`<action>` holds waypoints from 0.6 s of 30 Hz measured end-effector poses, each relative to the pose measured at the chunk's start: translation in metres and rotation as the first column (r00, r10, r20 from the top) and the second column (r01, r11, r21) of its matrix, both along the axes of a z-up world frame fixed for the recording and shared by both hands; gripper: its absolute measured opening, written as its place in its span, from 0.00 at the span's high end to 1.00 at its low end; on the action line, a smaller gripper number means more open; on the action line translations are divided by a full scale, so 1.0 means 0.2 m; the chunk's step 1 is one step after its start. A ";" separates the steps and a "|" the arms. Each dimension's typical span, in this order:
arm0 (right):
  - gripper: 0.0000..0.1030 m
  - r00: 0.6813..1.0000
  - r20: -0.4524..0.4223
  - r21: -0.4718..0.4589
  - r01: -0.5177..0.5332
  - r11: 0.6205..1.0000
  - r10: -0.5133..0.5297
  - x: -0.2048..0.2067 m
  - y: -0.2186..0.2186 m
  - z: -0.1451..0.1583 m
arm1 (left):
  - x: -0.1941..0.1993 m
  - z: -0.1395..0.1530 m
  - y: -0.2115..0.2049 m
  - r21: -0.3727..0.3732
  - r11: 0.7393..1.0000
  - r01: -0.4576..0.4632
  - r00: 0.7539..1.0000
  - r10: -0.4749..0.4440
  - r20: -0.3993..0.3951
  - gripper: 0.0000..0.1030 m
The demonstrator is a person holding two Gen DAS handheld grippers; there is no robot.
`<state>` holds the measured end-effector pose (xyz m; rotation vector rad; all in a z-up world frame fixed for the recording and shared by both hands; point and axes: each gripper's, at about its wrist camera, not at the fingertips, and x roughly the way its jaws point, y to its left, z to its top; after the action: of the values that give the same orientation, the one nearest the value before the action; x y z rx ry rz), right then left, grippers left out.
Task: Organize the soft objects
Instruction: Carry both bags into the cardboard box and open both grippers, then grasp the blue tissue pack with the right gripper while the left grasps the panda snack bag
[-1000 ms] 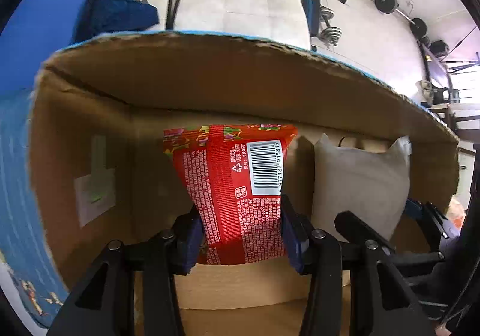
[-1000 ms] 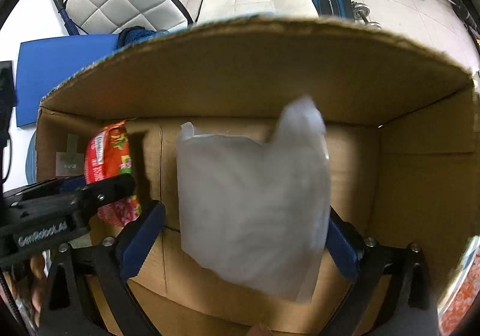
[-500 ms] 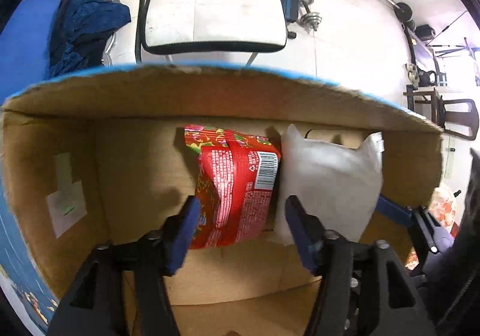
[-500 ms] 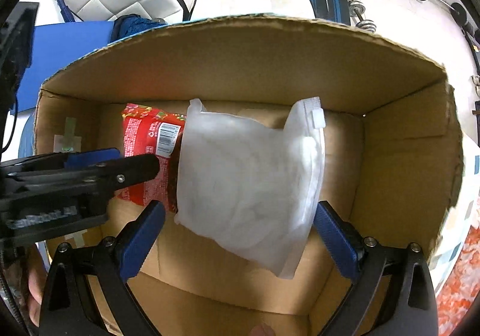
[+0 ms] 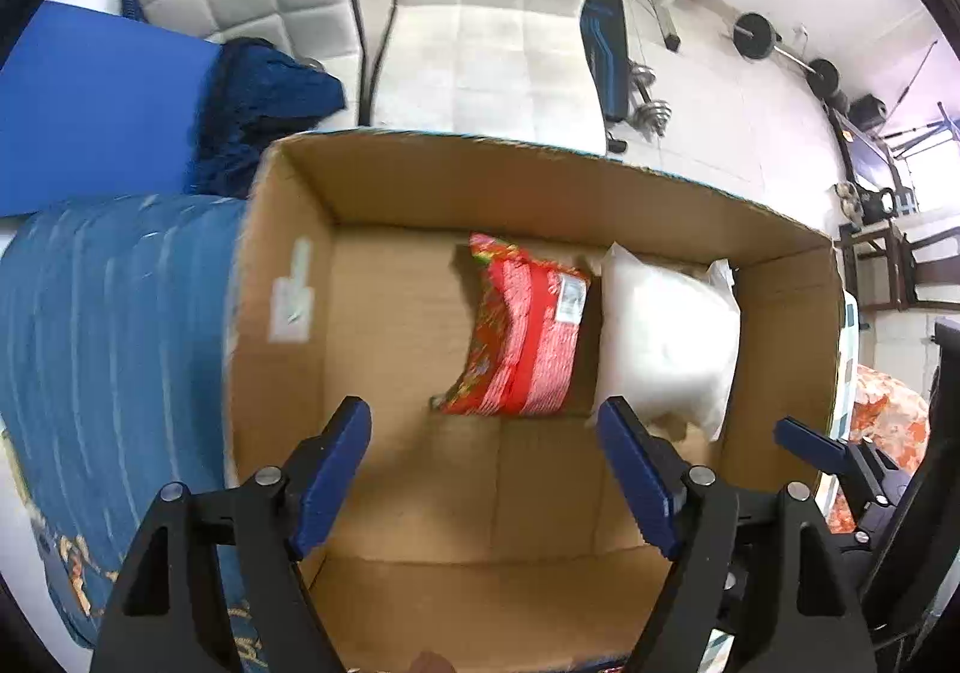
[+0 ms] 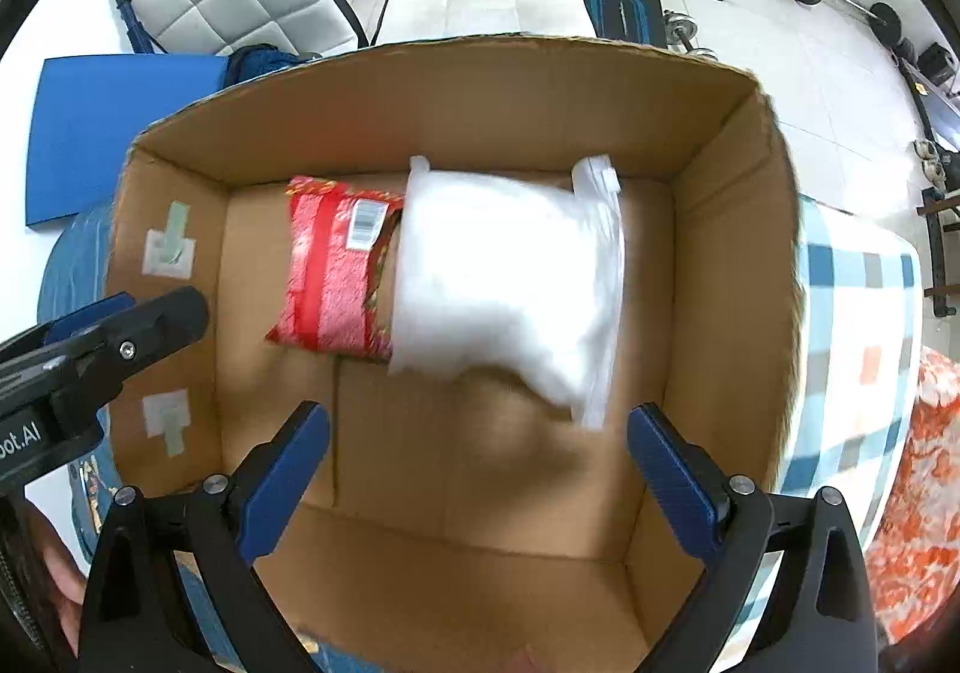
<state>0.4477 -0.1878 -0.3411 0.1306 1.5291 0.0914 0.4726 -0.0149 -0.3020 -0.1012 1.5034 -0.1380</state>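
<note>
Both claws, left (image 5: 483, 469) and right (image 6: 477, 466), gape wide above cardboard box (image 6: 732, 277) holding red packet (image 6: 330, 277) beside white pouch (image 6: 510, 283).

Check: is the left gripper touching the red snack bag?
Apart. Left wrist view: left gripper open, cardboard floor visible between it and red snack bag.

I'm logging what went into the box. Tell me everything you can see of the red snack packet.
The red snack packet is a glossy, soft pouch with white print, a darker red stripe and a white barcode label. It lies on the floor of the cardboard box, near the back wall, its right edge against the white bag. No gripper touches it.
</note>
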 end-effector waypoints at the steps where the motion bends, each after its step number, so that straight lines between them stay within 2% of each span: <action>1: 0.02 1.000 0.006 -0.001 0.003 1.000 -0.003 -0.02 0.00 0.02 | -0.03 0.02 0.02 0.011 1.000 -0.006 1.000 0.006 0.013 0.23; 3: 0.00 0.999 0.029 -0.003 0.015 1.000 -0.015 -0.08 0.01 0.07 | -0.09 0.07 0.03 0.011 1.000 -0.011 0.999 0.010 0.037 0.16; 7: 0.00 0.998 0.055 -0.017 0.019 1.000 -0.018 -0.17 0.01 0.15 | -0.18 0.15 0.06 0.011 1.000 -0.025 0.996 0.024 0.087 0.13; 11: 0.00 0.993 0.116 -0.035 0.039 0.999 -0.035 -0.31 0.01 0.27 | -0.29 0.25 0.06 0.021 0.999 -0.027 0.989 0.024 0.145 0.07; 12: 0.00 0.991 0.129 -0.044 0.041 0.998 -0.036 -0.34 0.01 0.30 | -0.30 0.26 0.05 0.021 0.999 -0.027 0.988 0.023 0.153 0.01; 18: 0.00 0.981 0.193 -0.055 0.042 0.998 -0.031 -0.51 0.00 0.46 | -0.45 0.39 0.07 0.014 0.999 -0.043 0.974 0.039 0.222 0.00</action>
<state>0.3447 -0.1870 -0.2486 0.1002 1.3345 0.0289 0.3836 -0.0018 -0.2242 -0.0987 1.2785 -0.0990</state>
